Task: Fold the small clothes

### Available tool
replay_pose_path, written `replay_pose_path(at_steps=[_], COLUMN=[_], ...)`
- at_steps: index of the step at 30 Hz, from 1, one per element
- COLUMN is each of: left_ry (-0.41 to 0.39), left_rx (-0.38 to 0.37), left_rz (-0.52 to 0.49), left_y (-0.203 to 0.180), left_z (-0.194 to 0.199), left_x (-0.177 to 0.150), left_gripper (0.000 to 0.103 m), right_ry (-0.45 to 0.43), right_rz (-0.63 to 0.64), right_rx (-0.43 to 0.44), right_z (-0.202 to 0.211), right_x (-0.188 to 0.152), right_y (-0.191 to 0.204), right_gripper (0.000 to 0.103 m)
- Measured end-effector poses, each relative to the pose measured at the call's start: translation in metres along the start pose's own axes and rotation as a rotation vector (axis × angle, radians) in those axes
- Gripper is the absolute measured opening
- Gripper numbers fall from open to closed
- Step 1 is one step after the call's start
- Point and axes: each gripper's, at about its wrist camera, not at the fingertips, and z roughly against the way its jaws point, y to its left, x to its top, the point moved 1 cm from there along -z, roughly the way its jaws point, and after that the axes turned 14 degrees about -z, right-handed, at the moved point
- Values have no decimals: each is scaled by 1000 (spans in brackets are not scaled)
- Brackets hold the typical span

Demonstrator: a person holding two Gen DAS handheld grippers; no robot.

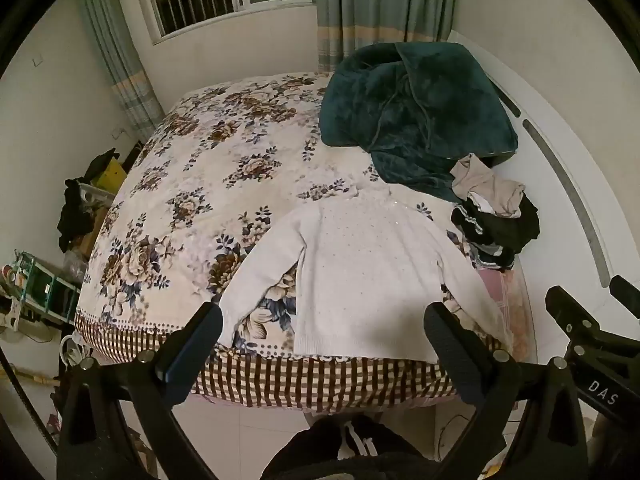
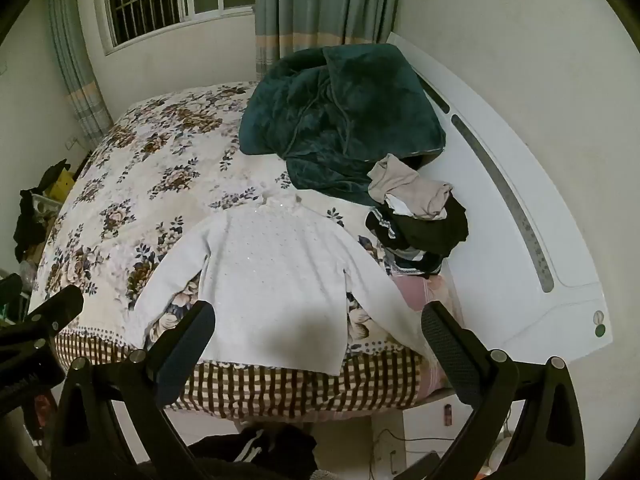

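Note:
A small white knit sweater (image 1: 360, 272) lies flat and spread out, sleeves angled outward, near the front edge of the floral bedspread (image 1: 192, 184); it also shows in the right wrist view (image 2: 276, 280). My left gripper (image 1: 324, 332) is open and empty, hovering above the sweater's hem. My right gripper (image 2: 320, 328) is open and empty, also above the hem, toward the right sleeve. A pile of small dark and beige clothes (image 1: 494, 216) sits at the right of the bed, also seen in the right wrist view (image 2: 416, 216).
A dark green plush blanket (image 1: 416, 108) is heaped at the back right of the bed. A white curved headboard (image 2: 520, 208) runs along the right. Cluttered shelves and boxes (image 1: 48, 272) stand left of the bed. A window with curtains is behind.

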Motion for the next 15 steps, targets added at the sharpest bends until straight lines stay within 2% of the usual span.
replay_pose_path(at_steps=[15], left_ry=[-10], left_rx=[13], left_rz=[2], left_y=[6], left_z=[6], left_x=[-2], left_gripper=[103], right_ry=[-12], right_rz=[3], right_rx=[0], right_z=[10], right_x=[4], right_y=[2], right_gripper=[103])
